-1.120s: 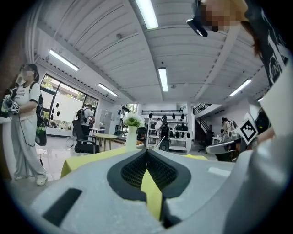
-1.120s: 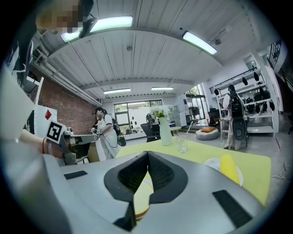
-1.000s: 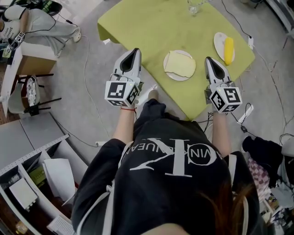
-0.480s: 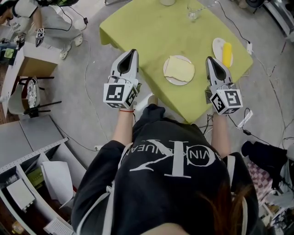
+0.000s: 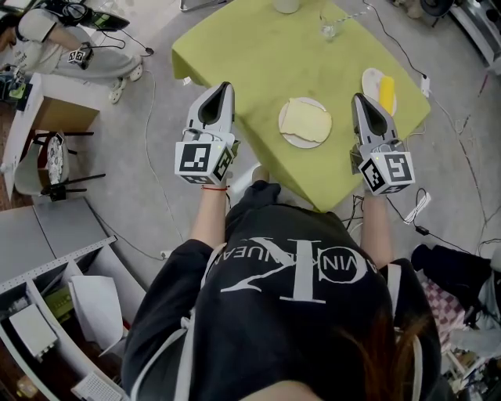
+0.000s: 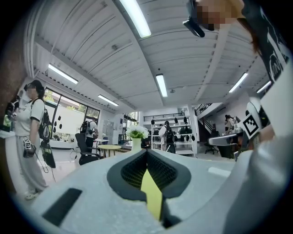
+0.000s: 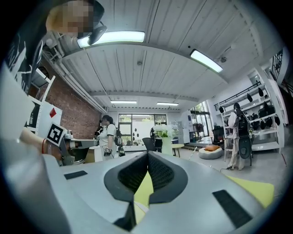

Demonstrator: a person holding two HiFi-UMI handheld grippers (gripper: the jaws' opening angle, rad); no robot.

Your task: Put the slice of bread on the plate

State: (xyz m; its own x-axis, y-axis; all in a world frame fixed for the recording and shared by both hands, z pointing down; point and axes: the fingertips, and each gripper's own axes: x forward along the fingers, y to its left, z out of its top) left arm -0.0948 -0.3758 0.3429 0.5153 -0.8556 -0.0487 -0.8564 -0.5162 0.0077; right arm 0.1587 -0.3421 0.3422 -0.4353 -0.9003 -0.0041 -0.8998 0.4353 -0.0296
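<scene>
A pale slice of bread point(image 5: 305, 119) lies flat on a round white plate point(image 5: 297, 143) on the green table point(image 5: 250, 47), near its front edge. My left gripper point(image 5: 223, 88) hovers to the left of the plate, over the table's left edge, jaws shut and empty. My right gripper point(image 5: 359, 99) hovers to the right of the plate, also shut with nothing in it. Both point level, away from the person. In the left gripper view the left gripper point(image 6: 146, 151) shows its tips together; the right gripper point(image 7: 147, 153) looks the same in its own view.
A second white plate point(image 5: 369, 78) with a yellow item point(image 5: 387, 92) sits at the table's right corner. A glass point(image 5: 329, 23) stands at the back. Cables run over the floor around the table. A seated person point(image 5: 55, 43) and a box are at far left.
Both grippers have lifted a little, still shut. The bread stays on its plate. The person at the far left has shifted.
</scene>
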